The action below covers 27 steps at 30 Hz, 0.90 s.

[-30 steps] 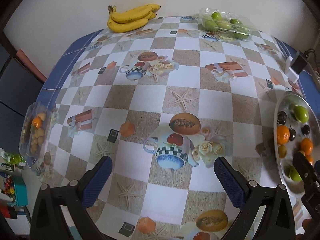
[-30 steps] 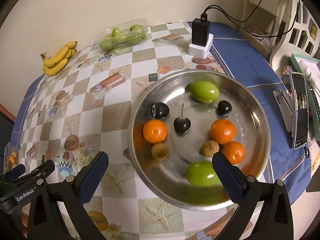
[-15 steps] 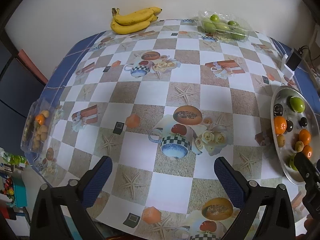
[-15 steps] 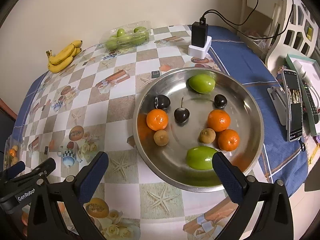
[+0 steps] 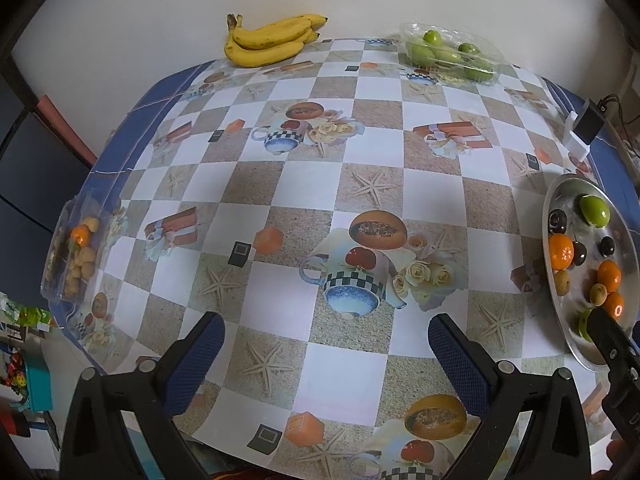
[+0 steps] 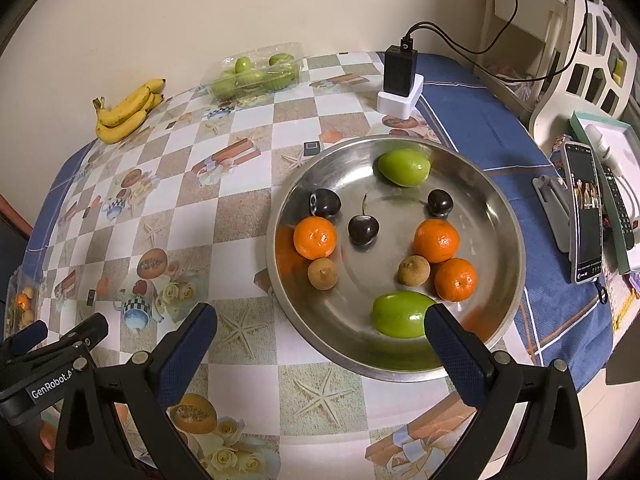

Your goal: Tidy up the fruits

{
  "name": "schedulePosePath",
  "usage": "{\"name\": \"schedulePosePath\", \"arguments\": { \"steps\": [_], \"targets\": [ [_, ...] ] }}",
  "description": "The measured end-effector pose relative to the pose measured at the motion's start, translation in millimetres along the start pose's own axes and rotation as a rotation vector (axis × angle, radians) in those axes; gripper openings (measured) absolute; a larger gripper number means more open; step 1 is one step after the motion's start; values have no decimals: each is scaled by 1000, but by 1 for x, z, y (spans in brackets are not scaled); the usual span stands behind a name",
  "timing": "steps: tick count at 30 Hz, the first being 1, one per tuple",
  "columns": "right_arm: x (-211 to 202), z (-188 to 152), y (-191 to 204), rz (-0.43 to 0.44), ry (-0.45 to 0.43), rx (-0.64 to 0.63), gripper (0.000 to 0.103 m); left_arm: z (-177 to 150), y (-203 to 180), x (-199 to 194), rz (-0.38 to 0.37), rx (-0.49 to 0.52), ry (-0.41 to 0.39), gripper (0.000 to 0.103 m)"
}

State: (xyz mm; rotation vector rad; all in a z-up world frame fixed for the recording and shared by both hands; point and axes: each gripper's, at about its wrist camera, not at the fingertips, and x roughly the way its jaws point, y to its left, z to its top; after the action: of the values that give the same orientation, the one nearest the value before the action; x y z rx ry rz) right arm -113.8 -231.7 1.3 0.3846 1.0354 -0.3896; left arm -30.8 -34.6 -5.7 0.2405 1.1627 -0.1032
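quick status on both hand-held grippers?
Left hand-held gripper: open, holding nothing.
Right hand-held gripper: open, holding nothing.

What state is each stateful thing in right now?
left gripper: open, empty.
right gripper: open, empty.
steel plate: upright, holding loose fruit.
clamshell of green fruit: lid closed.
phone: screen lit.
black charger: cable plugged in.

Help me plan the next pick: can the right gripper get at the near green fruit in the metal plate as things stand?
Probably yes. The right gripper is open and empty, the green fruit lies just ahead by its right finger, and nothing covers it; the plate rim is low.
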Motion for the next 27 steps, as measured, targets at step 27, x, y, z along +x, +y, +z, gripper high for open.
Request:
{"name": "schedulePosePath", "arguments": {
  "steps": [27],
  "targets": [
    [3,-1,0,-3,8,2,103,0,0,-1,2,-1,-3,103]
  ]
}}
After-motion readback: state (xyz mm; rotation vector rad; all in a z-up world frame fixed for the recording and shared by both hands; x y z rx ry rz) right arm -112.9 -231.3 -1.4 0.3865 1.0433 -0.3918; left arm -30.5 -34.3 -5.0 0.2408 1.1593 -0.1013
